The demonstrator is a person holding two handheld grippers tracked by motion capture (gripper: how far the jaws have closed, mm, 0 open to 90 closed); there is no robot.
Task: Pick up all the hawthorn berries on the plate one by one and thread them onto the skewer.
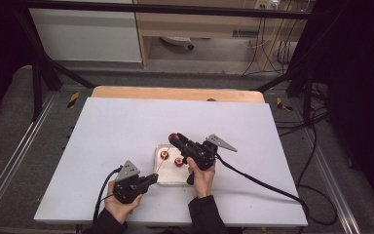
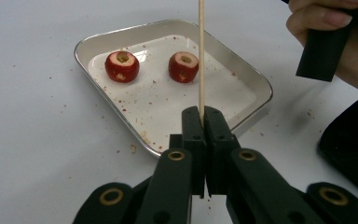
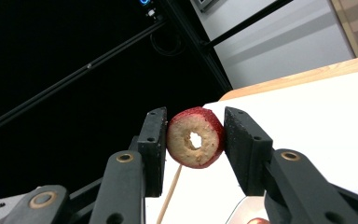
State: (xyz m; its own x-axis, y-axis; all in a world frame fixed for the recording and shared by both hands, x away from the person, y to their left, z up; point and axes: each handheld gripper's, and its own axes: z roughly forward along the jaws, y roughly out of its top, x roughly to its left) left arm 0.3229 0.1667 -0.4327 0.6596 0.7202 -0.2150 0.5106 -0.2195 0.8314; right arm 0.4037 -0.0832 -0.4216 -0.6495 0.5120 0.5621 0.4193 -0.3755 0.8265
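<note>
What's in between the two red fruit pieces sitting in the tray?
Only bare tray floor with tiny red crumbs lies between the two red fruit pieces, as the left gripper view shows. The skewer stands nearer the camera.

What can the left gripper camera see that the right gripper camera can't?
Left gripper view: the left gripper shut on a thin wooden skewer, with two red cored fruit pieces lying in a shiny rectangular metal tray.

Right gripper view: the right gripper shut on a third red fruit piece with a hole through its pale middle, lifted up against the dark background.

Both: the white table, the skewer and part of the tray.
</note>
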